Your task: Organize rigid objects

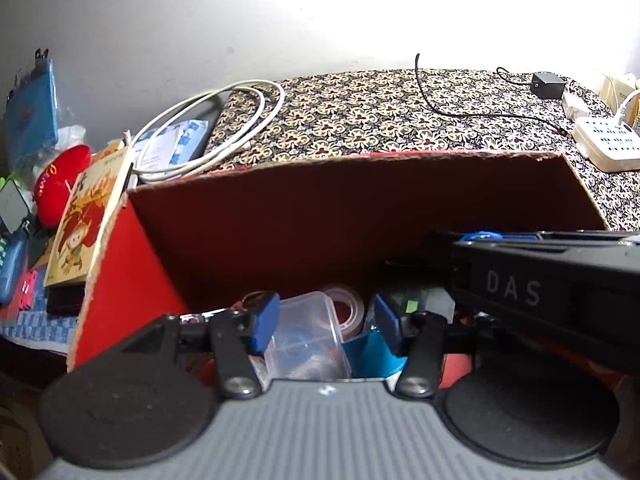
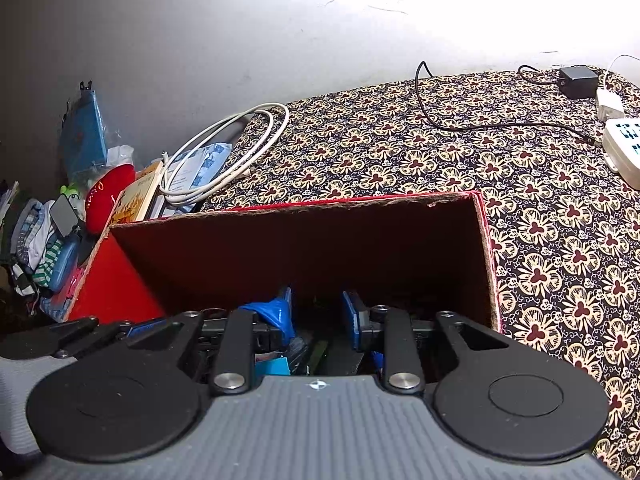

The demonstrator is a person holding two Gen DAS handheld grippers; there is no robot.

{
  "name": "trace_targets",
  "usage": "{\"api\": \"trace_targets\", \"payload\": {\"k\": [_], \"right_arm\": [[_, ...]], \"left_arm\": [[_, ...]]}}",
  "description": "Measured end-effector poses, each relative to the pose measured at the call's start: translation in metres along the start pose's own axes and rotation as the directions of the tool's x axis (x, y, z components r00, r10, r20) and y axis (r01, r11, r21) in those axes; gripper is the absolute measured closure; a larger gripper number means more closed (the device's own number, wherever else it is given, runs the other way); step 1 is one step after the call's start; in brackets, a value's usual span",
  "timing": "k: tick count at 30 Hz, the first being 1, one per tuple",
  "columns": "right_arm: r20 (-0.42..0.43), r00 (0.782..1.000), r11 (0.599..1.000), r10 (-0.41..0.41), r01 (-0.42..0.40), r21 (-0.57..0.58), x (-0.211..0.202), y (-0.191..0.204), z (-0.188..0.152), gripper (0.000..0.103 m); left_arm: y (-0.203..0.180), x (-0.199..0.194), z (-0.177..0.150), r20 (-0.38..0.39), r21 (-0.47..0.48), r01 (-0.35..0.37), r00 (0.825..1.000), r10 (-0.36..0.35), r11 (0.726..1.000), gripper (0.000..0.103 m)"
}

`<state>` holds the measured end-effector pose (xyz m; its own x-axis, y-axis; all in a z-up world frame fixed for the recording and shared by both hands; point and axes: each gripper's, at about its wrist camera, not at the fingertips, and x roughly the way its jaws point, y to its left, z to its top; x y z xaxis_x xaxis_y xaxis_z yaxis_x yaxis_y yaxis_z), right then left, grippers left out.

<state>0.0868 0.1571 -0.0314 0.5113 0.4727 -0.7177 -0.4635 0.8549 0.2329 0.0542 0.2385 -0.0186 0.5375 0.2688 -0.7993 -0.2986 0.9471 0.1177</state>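
1. Left wrist view: a red cardboard box with a brown inner wall (image 1: pixel 280 216) stood open on a bed covered in a dark floral-patterned cloth (image 1: pixel 400 116). Several rigid items already lay inside it: a clear plastic lidded container (image 1: pixel 308 336), a roll of clear tape (image 1: pixel 344 308) behind it, and a teal piece (image 1: pixel 368 352) beside them. The tidying looked partly done. Outside the box, to the left, an illustrated book (image 1: pixel 84 216), a coiled white cable (image 1: pixel 224 128) and a red plush object (image 1: pixel 60 184) appeared still unsorted.

2. In the same view, the left gripper (image 1: pixel 326 320) hung over the box with its blue-padded fingers spread wide, the clear container showing in the gap between them. Whether the pads touched it could not be told; it gripped nothing firmly.

3. Right wrist view: the right gripper (image 2: pixel 316 312) also reached down into the box, fingers apart. A blue plastic piece (image 2: pixel 272 312) sat against the left finger, though whether it was held could not be told. A white power strip (image 2: pixel 624 148) rested on the cloth far right.
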Motion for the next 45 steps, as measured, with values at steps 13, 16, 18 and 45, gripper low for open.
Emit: {"api": "trace_targets", "payload": {"k": [13,16,18,45], "right_arm": [[-0.024,1.0,1.0,-0.011,0.01,-0.024,0.0026,-0.0007,0.0007,0.093],[-0.027,1.0,1.0,-0.011,0.011,-0.027,0.0031,-0.0012,0.0009,0.093],[-0.025,1.0,1.0,-0.007,0.007,-0.026,0.0028,-0.0019,0.0009,0.093],[0.006,1.0,0.999,-0.015,0.015,-0.039,-0.0012,-0.001,0.0013,0.094]], "left_arm": [[-0.0004,0.0013,0.0002,-0.006,0.001,-0.015,1.0,0.015,1.0,0.043],[-0.0006,0.0012,-0.0001,-0.005,-0.005,-0.021,1.0,0.021,1.0,0.041],[-0.0003,0.0015,0.0003,-0.006,-0.007,-0.022,1.0,0.022,1.0,0.041],[0.0026,0.003,0.0006,-0.014,-0.022,-0.016,1.0,0.016,1.0,0.04]]}}
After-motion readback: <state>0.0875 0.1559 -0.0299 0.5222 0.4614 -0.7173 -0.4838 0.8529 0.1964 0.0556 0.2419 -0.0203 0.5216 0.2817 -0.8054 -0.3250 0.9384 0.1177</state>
